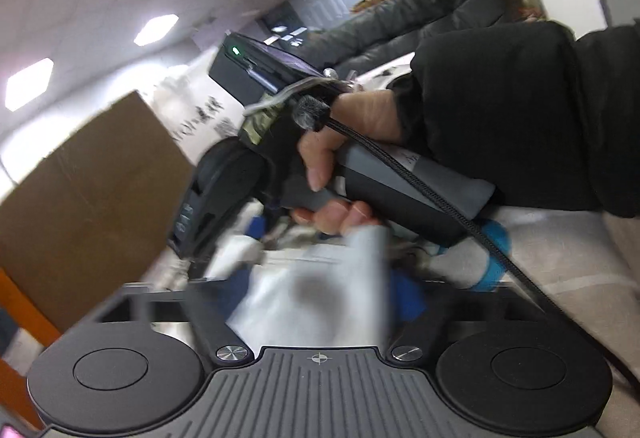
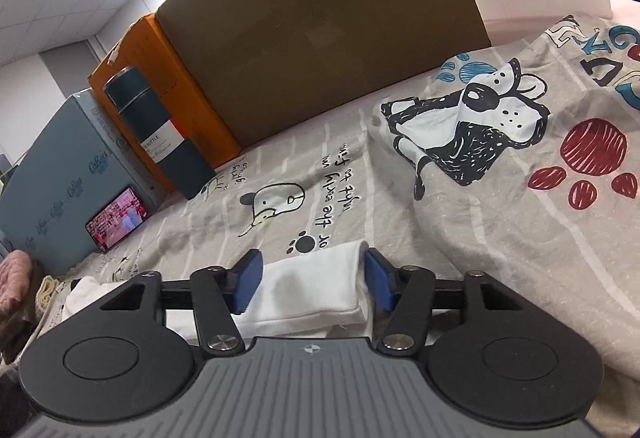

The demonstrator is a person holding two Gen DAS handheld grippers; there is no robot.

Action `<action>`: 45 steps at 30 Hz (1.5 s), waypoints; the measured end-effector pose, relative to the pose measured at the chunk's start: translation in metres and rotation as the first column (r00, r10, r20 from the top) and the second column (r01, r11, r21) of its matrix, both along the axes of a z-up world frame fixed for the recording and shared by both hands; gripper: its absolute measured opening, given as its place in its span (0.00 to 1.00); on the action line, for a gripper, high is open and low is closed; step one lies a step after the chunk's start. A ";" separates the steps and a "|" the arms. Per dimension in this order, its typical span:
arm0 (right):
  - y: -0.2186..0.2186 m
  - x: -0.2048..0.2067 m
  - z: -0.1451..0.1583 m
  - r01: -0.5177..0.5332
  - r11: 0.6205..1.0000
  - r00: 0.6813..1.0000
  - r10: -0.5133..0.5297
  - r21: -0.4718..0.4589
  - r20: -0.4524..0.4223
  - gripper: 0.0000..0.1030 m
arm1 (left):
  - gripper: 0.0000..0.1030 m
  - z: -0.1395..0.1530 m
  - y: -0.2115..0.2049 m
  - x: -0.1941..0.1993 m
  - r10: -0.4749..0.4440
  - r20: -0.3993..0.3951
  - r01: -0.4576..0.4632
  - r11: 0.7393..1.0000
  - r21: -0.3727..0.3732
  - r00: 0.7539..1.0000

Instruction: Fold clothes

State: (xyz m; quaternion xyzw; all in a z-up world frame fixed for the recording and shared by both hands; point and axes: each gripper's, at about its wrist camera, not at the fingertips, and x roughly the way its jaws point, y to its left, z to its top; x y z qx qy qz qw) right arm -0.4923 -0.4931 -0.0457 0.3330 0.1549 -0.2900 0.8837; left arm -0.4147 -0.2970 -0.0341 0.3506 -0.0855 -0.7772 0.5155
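Note:
In the right wrist view my right gripper [image 2: 312,284] has its blue pads [image 2: 248,282] on both sides of a folded white cloth [image 2: 316,292] that lies on the printed grey bed sheet [image 2: 500,238]; the pads touch its edges. In the left wrist view my left gripper [image 1: 320,302] is blurred, with a pale grey-white cloth [image 1: 316,302] between its blue pads [image 1: 408,298]. The right-hand gripper's body [image 1: 360,165], held by a hand in a black sleeve, fills the middle of that view just above the cloth.
A large brown cardboard box [image 2: 320,29], an orange box [image 2: 160,77], a dark green bottle [image 2: 160,125], a blue-grey box [image 2: 60,177] and a lit phone [image 2: 118,222] stand along the sheet's far edge. A pink knit item [image 2: 16,286] lies at the left.

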 end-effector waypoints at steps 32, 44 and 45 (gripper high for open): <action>0.136 0.203 0.145 -0.208 0.927 0.965 0.248 -0.313 0.091 0.02 | 0.06 0.078 0.191 0.173 0.383 -0.415 -0.530 0.779 -0.336 0.825; 0.182 0.355 0.097 -0.451 0.865 0.892 0.433 -0.219 -0.128 0.03 | 0.07 0.034 0.225 0.234 0.560 -0.526 -0.615 0.784 0.087 0.640; 0.180 0.357 0.094 -0.464 0.861 0.886 0.442 -0.211 -0.141 0.06 | 0.07 0.031 0.227 0.238 0.558 -0.539 -0.604 0.790 0.110 0.632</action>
